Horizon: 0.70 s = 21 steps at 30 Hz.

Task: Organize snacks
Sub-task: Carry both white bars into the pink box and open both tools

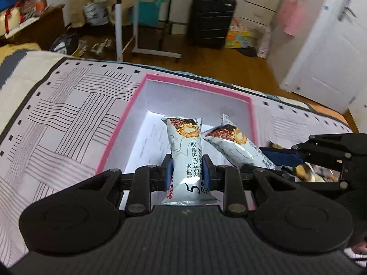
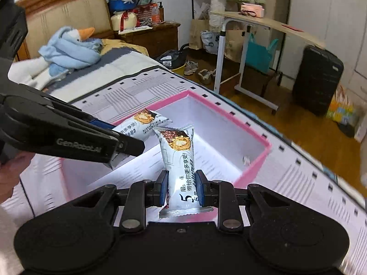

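We list two snack bars, one box and two grippers, all on or over a bed spread with a line-patterned sheet (image 1: 57, 119).

Box (image 1: 119, 133): pink rim, white inside, open at the top, lying on the sheet. Its floor looks bare apart from what hangs above it.

Left gripper (image 1: 187, 170): jaws clamped on a silver-wrapped snack bar (image 1: 185, 142) at its near half; the bar's far end, printed with a nut-and-chocolate picture, points away over the box interior.

Right gripper (image 2: 181, 189): jaws clamped on a second bar (image 2: 177, 151) of the same kind, gripped low, standing up and tilted slightly left above the near part of the box.

In the left wrist view we see the second bar right of the first, with the right gripper reaching in from the right edge. Beneath that gripper lie some gold-and-dark wrapped snacks (image 1: 307, 174), blurred; we cannot tell what they are.

Beyond the bed: wooden floor, a black suitcase (image 1: 211, 18), a white-legged side surface (image 2: 259, 20), a white door (image 1: 325, 41). Far left on the bed lies a plush goose (image 2: 71, 48) wrapped in blue cloth.
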Each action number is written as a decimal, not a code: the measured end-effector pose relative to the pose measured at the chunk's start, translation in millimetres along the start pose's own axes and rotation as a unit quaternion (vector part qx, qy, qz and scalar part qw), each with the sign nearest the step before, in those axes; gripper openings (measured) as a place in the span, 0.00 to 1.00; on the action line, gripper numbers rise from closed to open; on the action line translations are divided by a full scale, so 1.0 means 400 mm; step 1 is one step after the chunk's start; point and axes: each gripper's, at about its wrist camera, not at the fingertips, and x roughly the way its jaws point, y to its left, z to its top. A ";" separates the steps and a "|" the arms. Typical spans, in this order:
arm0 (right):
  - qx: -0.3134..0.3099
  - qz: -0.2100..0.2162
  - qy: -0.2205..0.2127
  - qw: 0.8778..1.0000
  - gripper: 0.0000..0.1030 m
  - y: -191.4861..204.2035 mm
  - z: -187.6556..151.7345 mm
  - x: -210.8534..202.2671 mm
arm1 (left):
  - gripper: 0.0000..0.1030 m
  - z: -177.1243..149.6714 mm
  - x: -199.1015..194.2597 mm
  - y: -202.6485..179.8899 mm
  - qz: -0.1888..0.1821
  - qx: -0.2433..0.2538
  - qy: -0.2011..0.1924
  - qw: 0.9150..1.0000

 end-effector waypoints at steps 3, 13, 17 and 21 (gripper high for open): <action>-0.012 0.007 0.015 1.000 0.28 -0.031 0.038 0.074 | 0.25 0.026 0.064 0.024 0.008 -0.020 -0.004 1.000; -0.054 -0.004 0.059 0.997 0.28 -0.051 0.044 0.246 | 0.25 0.052 0.279 0.065 0.038 -0.049 0.048 0.997; -0.077 -0.017 0.080 0.994 0.28 -0.041 0.041 0.268 | 0.25 0.055 0.322 0.078 0.021 -0.067 0.075 0.995; -0.105 -0.040 0.104 0.988 0.29 -0.025 0.047 0.287 | 0.26 0.053 0.355 0.087 0.015 -0.085 0.095 0.992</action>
